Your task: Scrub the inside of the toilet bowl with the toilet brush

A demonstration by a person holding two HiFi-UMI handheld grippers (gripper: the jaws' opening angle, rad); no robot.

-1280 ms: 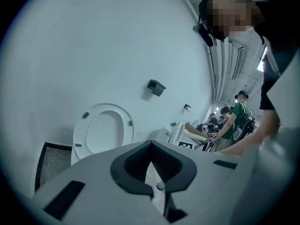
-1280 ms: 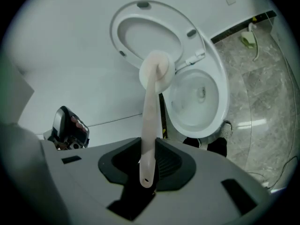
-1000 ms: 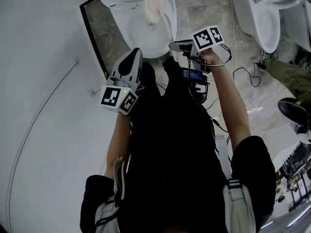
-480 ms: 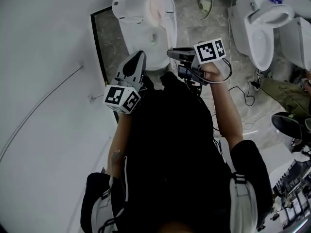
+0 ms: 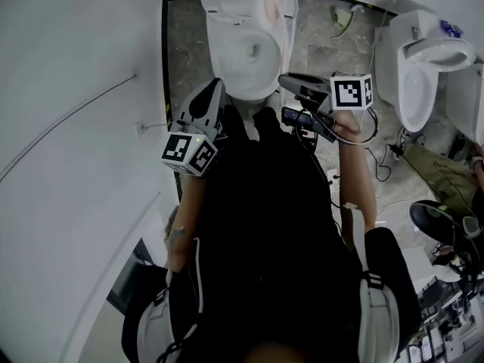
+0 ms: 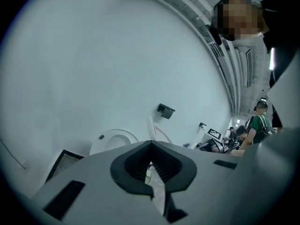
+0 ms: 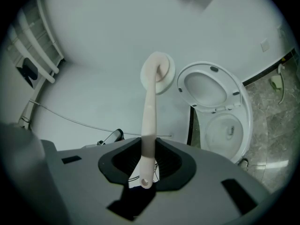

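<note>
A white toilet [image 5: 249, 51] with its lid raised stands at the top of the head view; its bowl [image 7: 225, 130] also shows in the right gripper view. My right gripper [image 5: 291, 82] is held just right of the bowl, shut on the pale handle of the toilet brush [image 7: 149, 121]. The brush head [image 5: 274, 6] hovers by the raised lid, above the bowl's far right rim. My left gripper [image 5: 214, 89] hangs at the bowl's near left edge. Its jaws [image 6: 151, 168] are shut with nothing in them.
A second toilet [image 5: 420, 74] stands to the right on the marble floor [image 5: 325, 44]. Cables [image 5: 378, 165] trail across the floor beside it. A white wall [image 5: 68, 127] with a dark edging strip [image 5: 165, 66] closes in the left. People [image 6: 260, 121] stand far off.
The toilet has slid right and down in the head view. My right gripper has moved right with the brush still in it. My left gripper has kept its place near the bowl.
</note>
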